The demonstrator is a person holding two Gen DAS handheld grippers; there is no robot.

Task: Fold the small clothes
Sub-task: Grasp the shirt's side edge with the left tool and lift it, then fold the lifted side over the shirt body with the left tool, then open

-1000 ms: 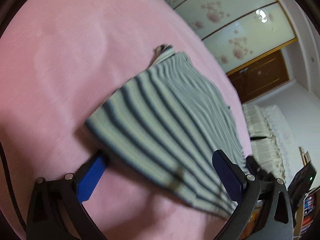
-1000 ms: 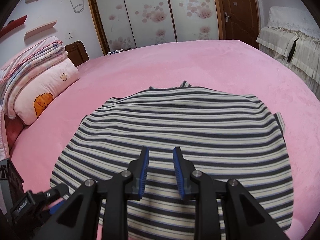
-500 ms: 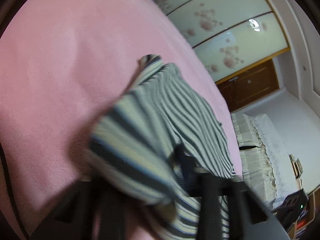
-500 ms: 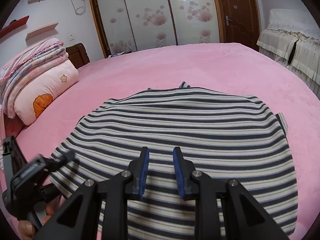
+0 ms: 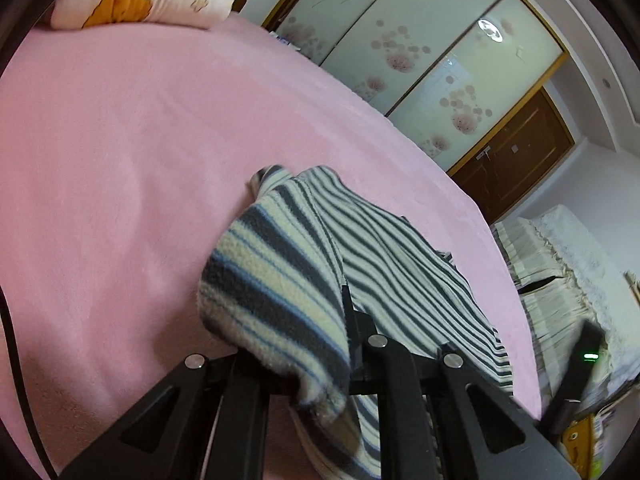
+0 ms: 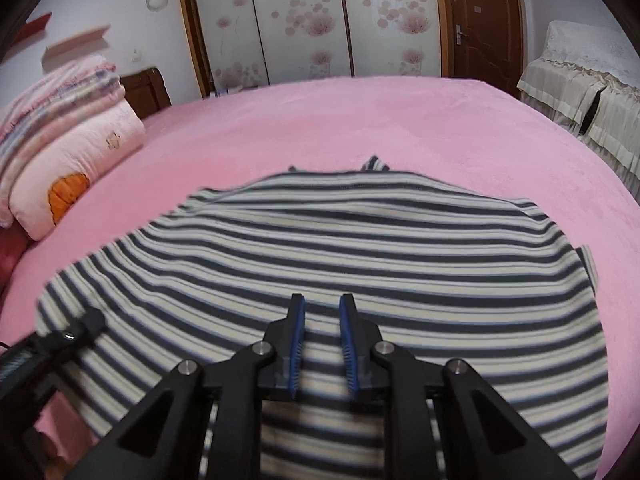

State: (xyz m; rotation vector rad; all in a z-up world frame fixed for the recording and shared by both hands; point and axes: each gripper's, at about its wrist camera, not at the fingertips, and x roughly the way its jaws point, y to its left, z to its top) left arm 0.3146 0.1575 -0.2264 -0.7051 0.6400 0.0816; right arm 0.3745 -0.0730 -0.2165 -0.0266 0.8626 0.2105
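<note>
**First fold barely begun**

The striped top (image 6: 360,248) lies spread on the pink bed (image 6: 400,120), most of it flat and unfolded — no crease is set yet. Only its left edge is off the sheet: in the left wrist view that corner bunches up and drapes over the left gripper (image 5: 344,320), whose jaws have just closed and are now clamped on the cloth. The whole fold, and any further ones, seem still to come.

The left gripper points moderately downward, its held corner raised above the bed. The right gripper (image 6: 322,336) tilts down more steeply over the near middle of the top; its jaws have just narrowed to a slim gap, the blue pads (image 6: 298,340) apart with stripes visible between them — it grips nothing.
</note>
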